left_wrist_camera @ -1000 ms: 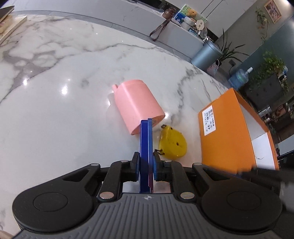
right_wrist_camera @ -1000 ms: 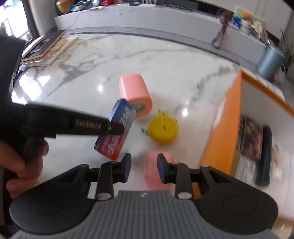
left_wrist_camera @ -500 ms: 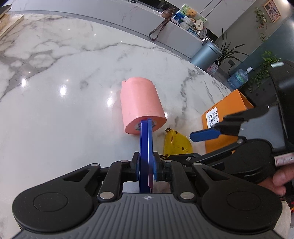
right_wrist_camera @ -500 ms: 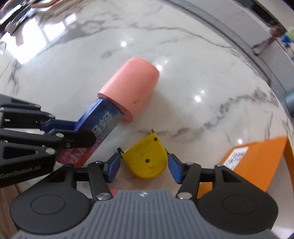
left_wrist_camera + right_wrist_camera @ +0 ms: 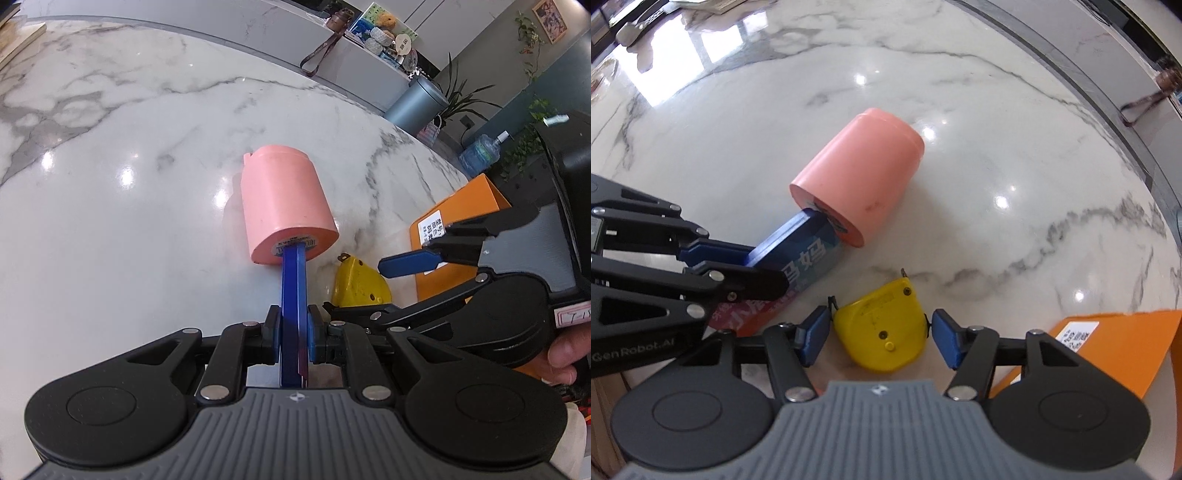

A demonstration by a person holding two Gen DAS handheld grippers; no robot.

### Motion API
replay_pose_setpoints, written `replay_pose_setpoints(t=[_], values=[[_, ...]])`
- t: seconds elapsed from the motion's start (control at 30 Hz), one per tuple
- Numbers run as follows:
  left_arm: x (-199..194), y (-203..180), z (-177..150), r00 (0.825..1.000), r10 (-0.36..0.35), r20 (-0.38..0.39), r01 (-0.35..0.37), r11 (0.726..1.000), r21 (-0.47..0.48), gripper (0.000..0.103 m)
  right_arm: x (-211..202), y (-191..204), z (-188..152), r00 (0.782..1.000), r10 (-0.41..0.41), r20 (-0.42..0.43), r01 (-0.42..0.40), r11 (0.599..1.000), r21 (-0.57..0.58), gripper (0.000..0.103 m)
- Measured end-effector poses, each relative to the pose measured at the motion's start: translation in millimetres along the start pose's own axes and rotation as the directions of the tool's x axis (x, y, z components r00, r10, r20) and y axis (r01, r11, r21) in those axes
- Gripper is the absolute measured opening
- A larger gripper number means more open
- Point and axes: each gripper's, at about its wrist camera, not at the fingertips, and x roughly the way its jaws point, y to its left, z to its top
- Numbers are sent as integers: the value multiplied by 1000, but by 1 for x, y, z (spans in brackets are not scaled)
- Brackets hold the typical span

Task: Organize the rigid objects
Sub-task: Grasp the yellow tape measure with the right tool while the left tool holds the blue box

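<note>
My left gripper (image 5: pixel 293 328) is shut on a flat blue box (image 5: pixel 293 291), held edge-up above the marble table; the box (image 5: pixel 805 254) reaches to the base of a pink cup (image 5: pixel 284 206) lying on its side. The cup also shows in the right wrist view (image 5: pixel 860 177). A yellow tape measure (image 5: pixel 882 328) lies on the table between the spread fingers of my open right gripper (image 5: pixel 875 336). It shows in the left wrist view (image 5: pixel 360 282) with my right gripper (image 5: pixel 373 284) around it.
An orange box (image 5: pixel 454 214) stands at the table's right edge, seen too in the right wrist view (image 5: pixel 1108 350). The marble table (image 5: pixel 129 147) stretches left and far. A counter with clutter, a grey bin (image 5: pixel 417 105) and plants lie beyond.
My right gripper came down from above the orange box and now straddles the yellow tape measure, jaws wider. My left gripper with the blue box moved closer to the pink cup's base.
</note>
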Motion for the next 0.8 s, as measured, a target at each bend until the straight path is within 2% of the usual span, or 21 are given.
replay_pose_setpoints(t=[0.07,0.17,0.3,0.37,0.43,0.67,0.8], values=[[-1,1,0,1000,7,6,-7,1000,-3,15,-3,-1,-1,1000,-2,14,2,1000,27,56],[-1,2,1,1000,10,10,-10,1000,-11,15,-5,-5,-4,1000,7,-7,-6,990,142,56],[-2,2,0,1000,13,14,-13,1000,-12,15,-8,-4,-9,1000,2,0,-2,984,175,57],[-2,3,0,1000,12,13,-12,1000,-13,15,-8,0,-8,1000,5,-6,-4,991,132,58],[-2,3,0,1000,11,13,-11,1000,-13,15,-7,6,-6,1000,-4,-9,4,998,60,64],[-1,3,1,1000,-6,4,6,1000,-10,15,-1,7,3,997,58,-59,-63,994,-91,64],[0,2,1,1000,-18,-3,18,1000,-1,15,6,10,2,996,45,-83,-55,991,-125,59]])
